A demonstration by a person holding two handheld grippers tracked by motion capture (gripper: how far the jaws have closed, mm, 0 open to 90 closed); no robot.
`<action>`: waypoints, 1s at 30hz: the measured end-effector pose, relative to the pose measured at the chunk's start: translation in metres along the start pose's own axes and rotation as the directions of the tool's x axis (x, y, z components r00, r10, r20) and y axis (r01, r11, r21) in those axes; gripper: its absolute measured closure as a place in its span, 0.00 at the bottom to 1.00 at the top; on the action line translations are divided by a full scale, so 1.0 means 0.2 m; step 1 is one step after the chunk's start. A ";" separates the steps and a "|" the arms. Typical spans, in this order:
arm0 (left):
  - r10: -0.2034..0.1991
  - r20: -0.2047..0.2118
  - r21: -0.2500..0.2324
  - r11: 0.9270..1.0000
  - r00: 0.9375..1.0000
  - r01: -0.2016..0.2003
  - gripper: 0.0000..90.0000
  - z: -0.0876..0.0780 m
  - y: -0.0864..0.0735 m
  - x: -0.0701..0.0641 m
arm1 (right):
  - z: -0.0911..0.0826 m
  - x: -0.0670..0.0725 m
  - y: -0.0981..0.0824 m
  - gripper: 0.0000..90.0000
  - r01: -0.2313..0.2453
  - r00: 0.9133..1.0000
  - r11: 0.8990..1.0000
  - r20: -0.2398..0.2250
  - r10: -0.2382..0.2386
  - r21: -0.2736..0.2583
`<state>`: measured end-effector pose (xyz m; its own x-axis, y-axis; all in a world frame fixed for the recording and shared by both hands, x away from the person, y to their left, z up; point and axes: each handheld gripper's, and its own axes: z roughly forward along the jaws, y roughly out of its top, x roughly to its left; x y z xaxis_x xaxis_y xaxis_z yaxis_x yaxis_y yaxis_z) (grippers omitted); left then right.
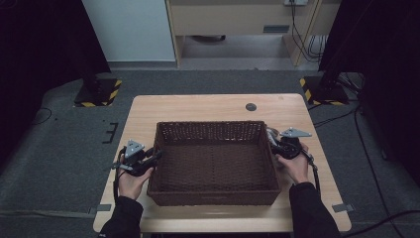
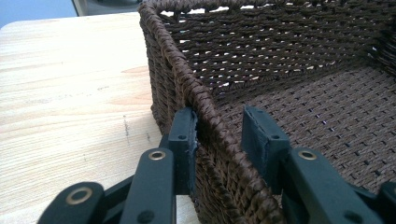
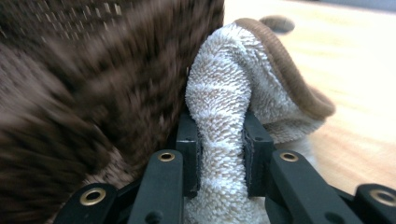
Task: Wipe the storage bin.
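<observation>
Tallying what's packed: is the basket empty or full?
Empty: the basket shows bare woven floor; the towel is outside, pinched by the right gripper.

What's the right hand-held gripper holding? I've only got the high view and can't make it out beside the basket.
Observer: A beige terry towel with a brown edge, pinched in the right hand-held gripper.
Operator: Is it inside the basket?
Observer: No, it is outside, right beside the outer wall.
Operator: Is the left side clamped?
Observer: Not clamped. The left hand-held gripper straddles the rim; the outer jaw touches the wall and the inner jaw stands apart.
</observation>
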<state>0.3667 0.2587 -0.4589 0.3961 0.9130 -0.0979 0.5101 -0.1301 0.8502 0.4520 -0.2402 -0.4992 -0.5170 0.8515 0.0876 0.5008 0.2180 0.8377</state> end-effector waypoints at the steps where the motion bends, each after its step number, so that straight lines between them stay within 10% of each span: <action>1: 0.000 0.000 0.000 1.000 1.000 0.000 0.72 0.00 0.00 0.00 | -0.03 -0.01 0.01 0.82 -0.010 1.000 0.999 -0.004 0.010 -0.032; 10: 0.002 -0.002 -0.001 1.000 1.000 -0.002 0.72 0.00 0.00 0.00 | -0.26 0.00 0.09 0.82 0.013 0.999 0.982 -0.037 -0.020 -0.187; 22: -0.010 -0.001 -0.006 1.000 1.000 0.010 0.72 0.00 0.00 0.00 | -0.06 0.03 -0.08 0.82 0.046 0.998 0.998 -0.039 -0.044 0.044; 30: -0.009 -0.005 -0.006 1.000 1.000 0.009 0.72 0.00 0.00 0.00 | -0.27 0.02 0.03 0.82 0.016 0.999 0.991 -0.045 -0.022 -0.135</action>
<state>0.3660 0.2588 -0.4596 0.3875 0.9161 -0.1034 0.5089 -0.1190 0.8526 0.4148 -0.2606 -0.4640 -0.5586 0.8242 0.0928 0.3942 0.1654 0.9040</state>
